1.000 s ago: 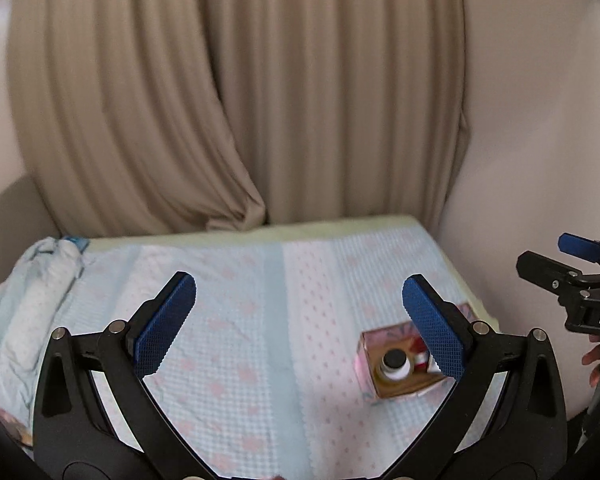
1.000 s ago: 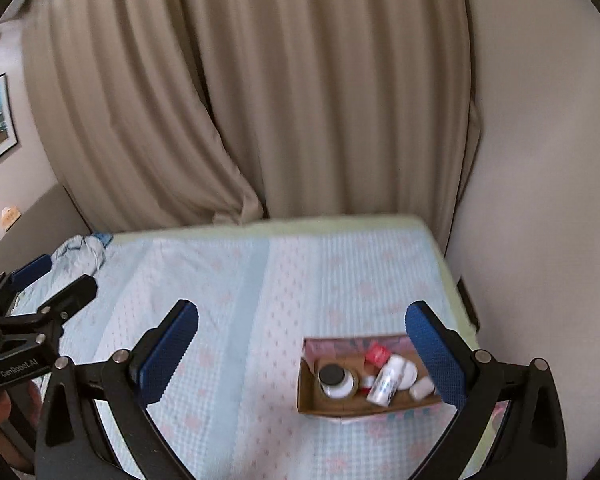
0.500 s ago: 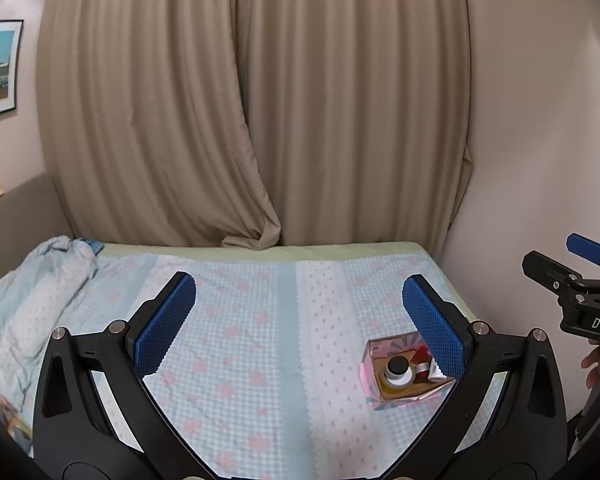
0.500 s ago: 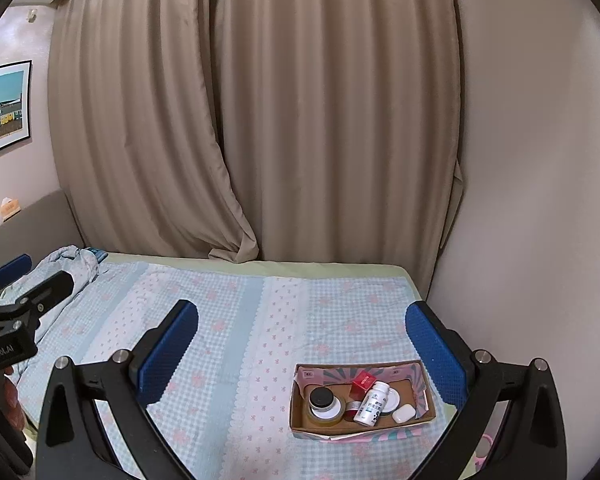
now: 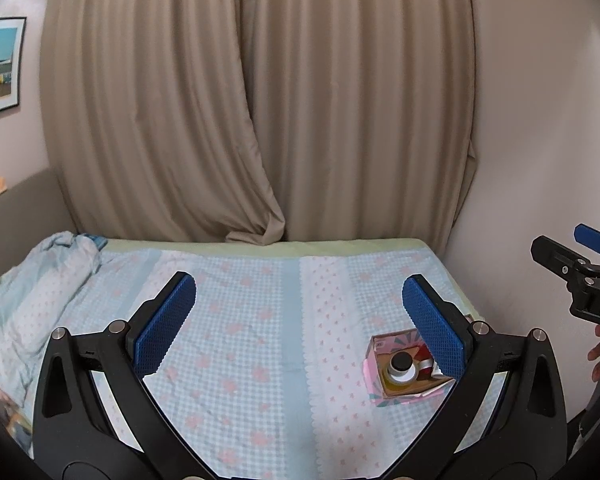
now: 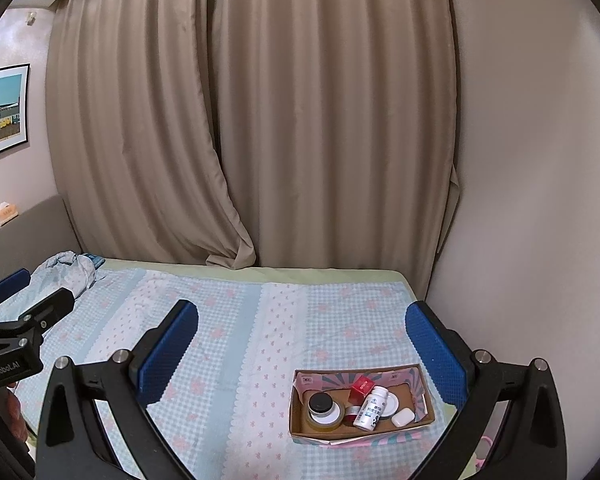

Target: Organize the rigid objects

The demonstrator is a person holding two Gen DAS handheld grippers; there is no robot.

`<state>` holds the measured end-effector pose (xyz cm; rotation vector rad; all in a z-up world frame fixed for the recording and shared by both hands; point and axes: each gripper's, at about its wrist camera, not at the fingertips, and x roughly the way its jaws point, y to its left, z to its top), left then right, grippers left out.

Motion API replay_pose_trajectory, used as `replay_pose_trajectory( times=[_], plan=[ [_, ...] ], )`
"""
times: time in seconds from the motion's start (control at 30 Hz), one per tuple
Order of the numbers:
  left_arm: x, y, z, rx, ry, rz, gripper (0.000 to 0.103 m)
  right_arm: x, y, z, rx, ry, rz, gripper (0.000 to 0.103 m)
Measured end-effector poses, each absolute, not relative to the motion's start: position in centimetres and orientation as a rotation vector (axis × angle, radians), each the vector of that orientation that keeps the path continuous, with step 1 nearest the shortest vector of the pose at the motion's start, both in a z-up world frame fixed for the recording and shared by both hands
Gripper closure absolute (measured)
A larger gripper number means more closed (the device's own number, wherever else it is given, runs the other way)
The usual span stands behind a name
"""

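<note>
An open cardboard box [image 6: 422,384] lies on the bed near its right edge. It holds a black-capped jar [image 6: 321,403] on a roll of tape, a white bottle [image 6: 370,407], a small red box [image 6: 361,386], a white round lid and a small white case [image 6: 403,417]. The box also shows in the left wrist view [image 5: 374,380], partly behind my right finger pad [image 5: 434,328]. My left gripper [image 5: 299,322] and right gripper [image 6: 302,348] are both open, empty and held well above the bed.
The bed [image 6: 240,320] has a blue-and-pink checked sheet. A crumpled blanket [image 5: 40,280] lies at its left. Beige curtains [image 6: 260,120] hang behind. A wall [image 6: 540,200] runs along the right side. A framed picture [image 6: 2,110] hangs at left.
Both grippers have pulled back and risen from the bed; the box looks smaller and farther away. Both stay open.
</note>
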<state>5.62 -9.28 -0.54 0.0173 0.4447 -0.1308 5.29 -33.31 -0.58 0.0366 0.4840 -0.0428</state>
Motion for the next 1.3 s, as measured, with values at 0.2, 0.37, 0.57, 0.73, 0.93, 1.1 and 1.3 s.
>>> replay_pose_trajectory(
  times=[0.2, 0.37, 0.57, 0.73, 0.93, 1.1, 1.3],
  plan=[
    [5.2, -9.4, -0.4, 0.020, 0.426, -0.126, 0.000, 5.3, -33.3, -0.9, 0.033, 0.487, -0.057, 0.000],
    [4.9, -9.3, -0.4, 0.023, 0.415, -0.120, 0.000, 4.9, -33.3, -0.7, 0.036, 0.490, -0.062, 0.000],
    [5.0, -8.7, -0.3, 0.006, 0.421, -0.116, 0.000, 4.6, -33.1, -0.5, 0.037, 0.494, -0.064, 0.000],
    [4.8, -8.6, -0.3, 0.004, 0.428, -0.120, 0.000, 4.6, -33.2, -0.4, 0.040, 0.492, -0.061, 0.000],
    [4.7, -8.7, -0.3, 0.004, 0.427, -0.120, 0.000, 4.2, -33.0, -0.3, 0.042, 0.490, -0.063, 0.000],
    [4.7, -8.5, -0.2, 0.002, 0.426, -0.121, 0.000, 4.3, -32.9, -0.2, 0.043, 0.490, -0.065, 0.000],
    [4.8, -8.4, -0.1, 0.001, 0.422, -0.122, 0.000, 4.2, -32.9, -0.1, 0.043, 0.488, -0.065, 0.000]
  ],
)
